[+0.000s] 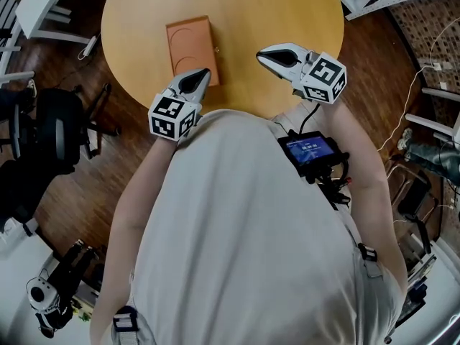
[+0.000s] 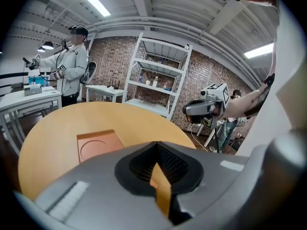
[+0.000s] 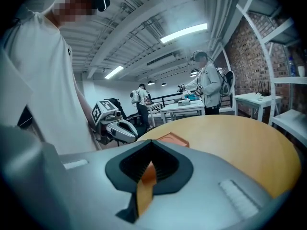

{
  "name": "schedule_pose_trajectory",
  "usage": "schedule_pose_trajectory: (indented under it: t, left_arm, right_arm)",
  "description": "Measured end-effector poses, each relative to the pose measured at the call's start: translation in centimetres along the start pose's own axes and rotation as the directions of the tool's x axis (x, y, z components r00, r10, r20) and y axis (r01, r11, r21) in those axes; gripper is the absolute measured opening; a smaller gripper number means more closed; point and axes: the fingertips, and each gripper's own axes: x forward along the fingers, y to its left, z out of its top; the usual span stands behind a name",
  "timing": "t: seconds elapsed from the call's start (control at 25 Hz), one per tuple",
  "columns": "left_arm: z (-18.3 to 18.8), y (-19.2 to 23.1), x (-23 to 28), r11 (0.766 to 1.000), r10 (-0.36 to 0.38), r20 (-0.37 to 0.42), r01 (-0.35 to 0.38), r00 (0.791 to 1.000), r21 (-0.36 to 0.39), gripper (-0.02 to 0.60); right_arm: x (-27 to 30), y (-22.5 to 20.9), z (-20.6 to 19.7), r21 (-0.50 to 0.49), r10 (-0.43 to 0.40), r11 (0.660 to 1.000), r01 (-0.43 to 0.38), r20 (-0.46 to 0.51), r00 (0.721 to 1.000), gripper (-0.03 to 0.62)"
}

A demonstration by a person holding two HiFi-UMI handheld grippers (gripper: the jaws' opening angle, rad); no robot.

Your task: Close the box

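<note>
Box [image 1: 190, 49] isn't in either claw. The left gripper [image 1: 198, 80] is clenched with nothing in it; in its own view the jaws meet at the tips and only the orange of the tabletop shows through the slit. Same deal with the right gripper [image 1: 269, 56], pinched fully together and empty. In the head view the left claw's tip points at the near right corner of the box and overlaps it in the picture, but I can't tell if it's actually touching. The right claw hangs over bare table to the right of the box, clearly apart from it, nose aimed left. The box itself is a flat reddish-brown thing with a circle pressed into its top face. The lid is down, and it lies in the upper left part of the frame on the round wooden table [image 1: 287, 20]. In the left gripper view it's ahead and to the left of the jaws. Further out, a small screen device [image 1: 310, 149] hangs on the wearer's chest and a black office chair [image 1: 57, 135] stands on the wooden floor at left. A white shelf unit [image 2: 158, 75] stands by a brick wall, and a person in a white jacket [image 2: 72, 71] stands at the back.
</note>
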Motion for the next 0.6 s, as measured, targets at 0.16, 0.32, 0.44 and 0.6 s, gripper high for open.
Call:
schedule_pose_trajectory:
  t: [0.16,0.32,0.44,0.6]
  left_arm:
    - [1.3,1.3,0.0,1.0,0.012,0.021,-0.012,1.0,0.001,0.0]
    - [1.9,2.0,-0.4,1.0,0.028,0.034,-0.028,0.999,-0.002,0.0]
    - [2.3,2.5,-0.7,0.999,0.041,0.043,-0.041,0.998,-0.004,0.0]
    - [3.8,3.5,-1.1,0.998,0.062,0.074,-0.062,0.995,0.007,0.0]
  right_arm:
    - [0.6,-0.4,0.7,-0.002,0.001,1.0,-0.001,0.014,1.0,0.0]
    - [1.0,-0.2,1.1,-0.003,0.012,1.0,-0.012,0.02,1.0,0.0]
    - [1.2,0.1,1.3,-0.007,0.021,1.0,-0.02,0.021,1.0,0.0]
    - [1.2,0.1,1.6,-0.009,0.021,1.0,-0.021,0.027,0.999,0.0]
